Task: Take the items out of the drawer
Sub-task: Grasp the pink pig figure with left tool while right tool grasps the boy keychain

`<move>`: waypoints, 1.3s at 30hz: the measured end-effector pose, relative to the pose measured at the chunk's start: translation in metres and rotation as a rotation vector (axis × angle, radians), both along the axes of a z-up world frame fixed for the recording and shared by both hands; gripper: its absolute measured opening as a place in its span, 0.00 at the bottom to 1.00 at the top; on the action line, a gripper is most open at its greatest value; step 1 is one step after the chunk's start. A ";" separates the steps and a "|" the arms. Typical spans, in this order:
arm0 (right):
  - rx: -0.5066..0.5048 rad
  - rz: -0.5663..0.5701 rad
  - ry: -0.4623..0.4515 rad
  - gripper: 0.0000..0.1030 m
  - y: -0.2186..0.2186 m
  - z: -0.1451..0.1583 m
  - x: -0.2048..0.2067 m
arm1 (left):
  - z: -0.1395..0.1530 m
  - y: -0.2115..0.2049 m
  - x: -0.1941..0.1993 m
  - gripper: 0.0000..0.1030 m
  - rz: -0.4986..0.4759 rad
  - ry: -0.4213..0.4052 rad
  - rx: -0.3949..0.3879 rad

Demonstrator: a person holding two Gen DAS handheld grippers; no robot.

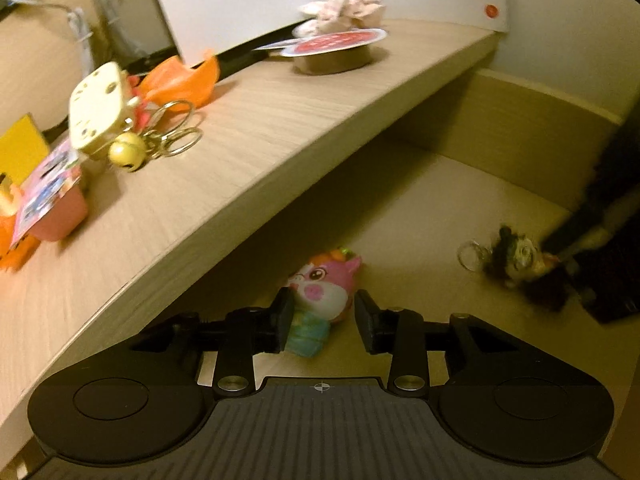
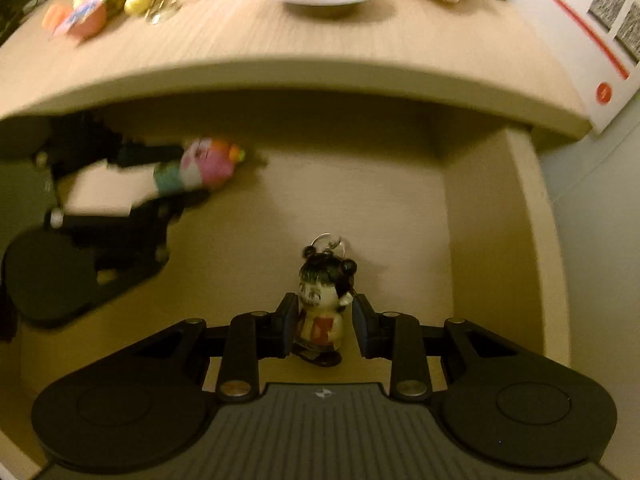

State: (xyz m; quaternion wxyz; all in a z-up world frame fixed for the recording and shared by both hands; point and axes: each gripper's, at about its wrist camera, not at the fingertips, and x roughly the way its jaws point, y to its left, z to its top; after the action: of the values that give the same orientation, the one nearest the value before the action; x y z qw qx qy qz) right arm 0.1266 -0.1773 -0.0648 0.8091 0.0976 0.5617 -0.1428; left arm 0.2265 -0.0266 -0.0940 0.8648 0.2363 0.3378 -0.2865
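In the open wooden drawer [image 2: 472, 216], the right tool [image 2: 322, 330] pinches a dark-haired figurine keychain [image 2: 320, 300]. The left tool [image 1: 322, 322] is spread around a pink plush toy [image 1: 324, 292]. White box [image 1: 240, 4] on the desk [image 1: 256, 120]: lettering blurred.

My left gripper [image 1: 321, 322] straddles the pink unicorn toy [image 1: 324, 290] on the drawer floor [image 1: 420, 216], right pad not touching it.

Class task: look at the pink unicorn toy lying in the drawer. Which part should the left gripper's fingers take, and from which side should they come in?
Grip the pink unicorn toy across its narrower blue lower body, coming down from above. It lies flat on the drawer floor beneath the desktop edge, so only the top is free, and the left gripper already straddles that end.
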 end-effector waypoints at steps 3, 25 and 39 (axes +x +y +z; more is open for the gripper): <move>0.002 0.006 0.004 0.28 0.005 0.000 -0.010 | 0.000 -0.001 -0.002 0.40 -0.004 0.002 0.001; 0.028 0.011 0.028 0.28 0.017 -0.005 -0.026 | 0.004 -0.003 0.009 0.54 0.031 0.108 -0.012; -0.012 0.103 0.106 0.28 0.016 -0.013 0.014 | 0.017 0.005 0.001 0.40 0.081 0.197 -0.005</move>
State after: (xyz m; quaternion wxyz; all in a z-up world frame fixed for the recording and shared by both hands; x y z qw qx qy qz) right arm 0.1402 -0.1617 -0.0776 0.7850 0.0562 0.6072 -0.1091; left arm 0.2272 -0.0219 -0.0768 0.8389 0.1911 0.4298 -0.2739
